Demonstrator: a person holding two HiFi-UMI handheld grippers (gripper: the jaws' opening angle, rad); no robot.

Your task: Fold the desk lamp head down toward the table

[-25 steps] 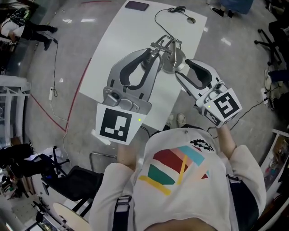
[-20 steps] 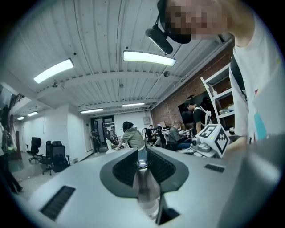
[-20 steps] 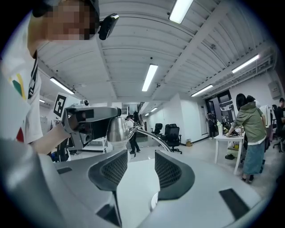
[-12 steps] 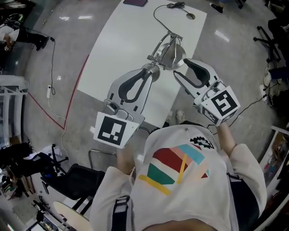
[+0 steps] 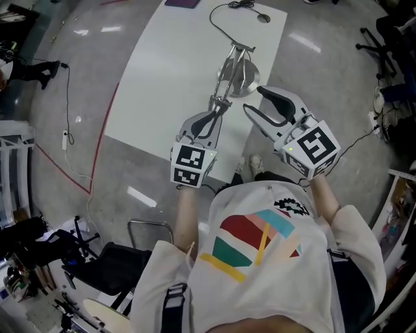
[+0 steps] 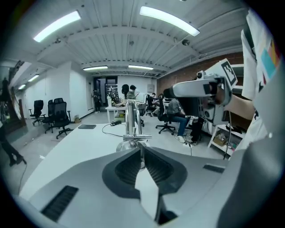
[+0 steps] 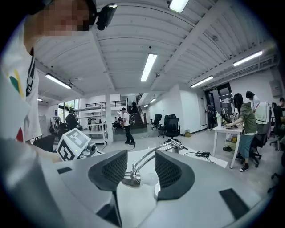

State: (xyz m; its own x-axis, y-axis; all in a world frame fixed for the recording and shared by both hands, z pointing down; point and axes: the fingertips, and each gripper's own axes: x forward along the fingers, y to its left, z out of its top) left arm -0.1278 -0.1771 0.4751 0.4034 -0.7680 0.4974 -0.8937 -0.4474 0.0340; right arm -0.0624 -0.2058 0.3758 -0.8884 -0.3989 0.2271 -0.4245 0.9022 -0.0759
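Note:
A chrome desk lamp (image 5: 227, 68) stands on the white table (image 5: 162, 78), its round base (image 5: 247, 78) near the right edge. Its arms slope down toward me and end in the lamp head (image 5: 215, 106). My left gripper (image 5: 211, 116) has its jaws closing on that head, pads nearly together. In the left gripper view the left gripper (image 6: 141, 149) pinches a thin chrome part, with the lamp arm (image 6: 130, 120) upright behind. My right gripper (image 5: 253, 99) hangs open beside the base. In the right gripper view the lamp head (image 7: 131, 178) with its white bulb lies ahead between the open jaws, untouched.
The lamp's black cable (image 5: 224, 16) runs to the table's far end, where a dark flat pad (image 5: 181, 2) lies. The table's near edge is just below the left gripper. Office chairs, desks and people fill the room behind.
The left gripper has sunk a long way toward the table with the lamp head in it, and the lamp arms have folded lower. The right gripper has hardly moved.

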